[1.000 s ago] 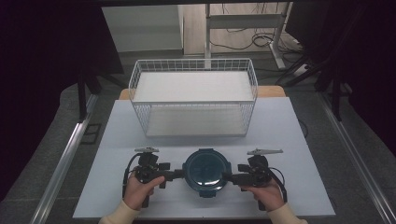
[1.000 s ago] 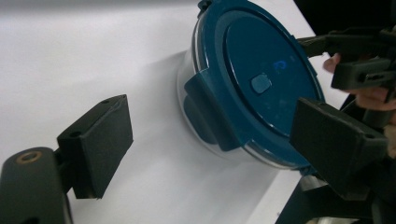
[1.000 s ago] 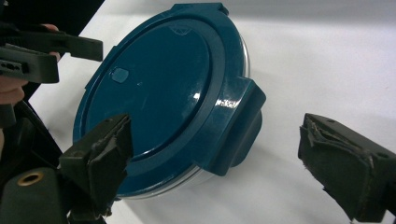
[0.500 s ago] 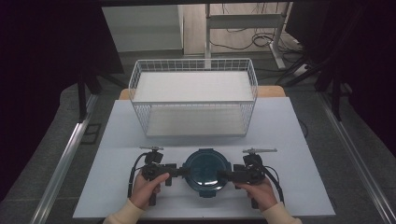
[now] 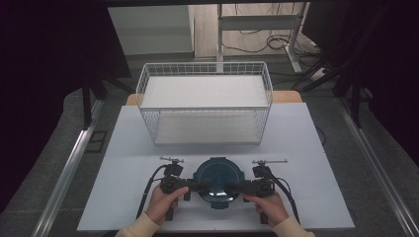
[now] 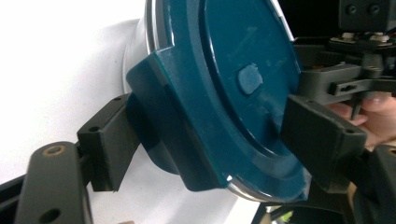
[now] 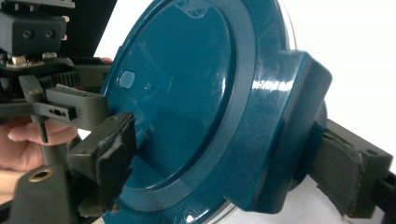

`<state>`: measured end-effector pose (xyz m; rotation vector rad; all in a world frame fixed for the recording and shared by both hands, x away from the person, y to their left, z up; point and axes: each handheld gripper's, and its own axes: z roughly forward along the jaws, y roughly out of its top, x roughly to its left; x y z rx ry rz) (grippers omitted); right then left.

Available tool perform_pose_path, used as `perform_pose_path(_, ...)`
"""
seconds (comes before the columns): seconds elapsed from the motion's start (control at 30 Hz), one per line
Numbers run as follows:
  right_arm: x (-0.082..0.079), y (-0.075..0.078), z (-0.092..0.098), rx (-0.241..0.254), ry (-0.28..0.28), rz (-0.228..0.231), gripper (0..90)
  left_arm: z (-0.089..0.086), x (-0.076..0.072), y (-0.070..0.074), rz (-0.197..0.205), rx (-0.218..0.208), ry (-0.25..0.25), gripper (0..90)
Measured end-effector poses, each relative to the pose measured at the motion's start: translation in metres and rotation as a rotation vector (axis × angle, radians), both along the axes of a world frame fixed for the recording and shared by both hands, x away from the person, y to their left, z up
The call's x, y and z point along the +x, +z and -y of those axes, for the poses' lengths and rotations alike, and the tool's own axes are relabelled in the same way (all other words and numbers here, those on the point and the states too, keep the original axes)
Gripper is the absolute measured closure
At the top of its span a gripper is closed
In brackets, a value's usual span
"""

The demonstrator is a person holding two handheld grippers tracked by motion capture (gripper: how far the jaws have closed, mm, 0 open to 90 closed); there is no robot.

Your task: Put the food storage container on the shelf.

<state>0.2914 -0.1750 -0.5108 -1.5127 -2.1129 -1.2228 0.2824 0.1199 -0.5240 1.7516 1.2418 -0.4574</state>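
A deep teal lid (image 5: 218, 178) with a glossy sheen and a thin silvery rim sits on a white tabletop (image 5: 123, 148), flanked by a matt black left tool (image 5: 191, 187) and a matt black right tool (image 5: 239, 187). Behind stands a white wire basket (image 5: 204, 69) in a fine grid pattern; cream sleeves (image 5: 141, 227) edge the scene.

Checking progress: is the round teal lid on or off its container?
On: the round teal lid covers the container, whose clear rim shows beneath it; side latches look folded down.
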Motion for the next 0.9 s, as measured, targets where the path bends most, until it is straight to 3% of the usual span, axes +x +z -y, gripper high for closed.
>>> perform_pose_path(0.33, -0.001, 0.001, 0.013, 0.070, -0.051, -0.050, 29.2, -0.005, -0.004, 0.003, -0.016, -0.008, 0.031, 28.0)
perform_pose_path(0.43, -0.005, 0.004, 0.014, 0.074, -0.049, -0.022, 31.9, -0.008, -0.006, 0.005, -0.021, -0.013, 0.039, 30.9)
perform_pose_path(0.9, -0.013, 0.013, 0.019, 0.099, -0.047, 0.033, 41.5, -0.012, -0.014, 0.015, 0.037, -0.013, 0.056, 38.6)
